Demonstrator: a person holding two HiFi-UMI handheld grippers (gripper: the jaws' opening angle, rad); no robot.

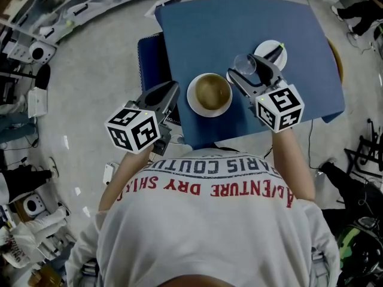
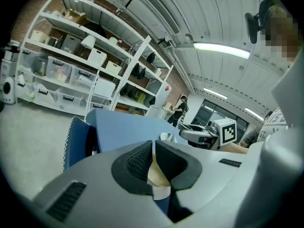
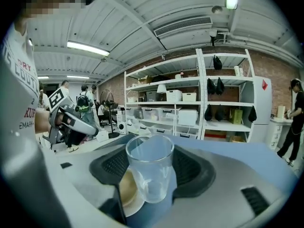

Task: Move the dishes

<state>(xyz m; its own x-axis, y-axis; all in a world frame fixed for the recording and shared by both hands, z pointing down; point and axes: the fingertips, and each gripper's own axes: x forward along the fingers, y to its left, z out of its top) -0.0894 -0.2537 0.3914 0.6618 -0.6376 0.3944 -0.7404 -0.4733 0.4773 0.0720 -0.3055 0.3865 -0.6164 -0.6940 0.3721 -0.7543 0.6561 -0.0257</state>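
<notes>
There are two grippers, one glass, one bowl and one small plate, all on or over a single blue tabletop [image 1: 239,17].

The right gripper [image 1: 246,69] has its jaws spread wide and closed on the glass [image 1: 245,64]. It stands upright between the two dark ribbed pads, one pad against each side. It is a clear, plain tumbler with straight walls and a thick base, and it looks empty. Its rim rises above the tops of the jaws.

The bowl [image 1: 209,94] sits on the tabletop just left of the right jaws and below them. It is round, with a white rim and a brownish inside. In the right gripper view it shows low down, behind the glass and under the left pad.

The left gripper [image 1: 173,88] has its jaws drawn narrow, the pads meeting at the tips with nothing pressed between them. The bowl lies just beyond those tips and shows cream through the slit.

The small white plate [image 1: 266,45] lies just past the right jaws.
</notes>
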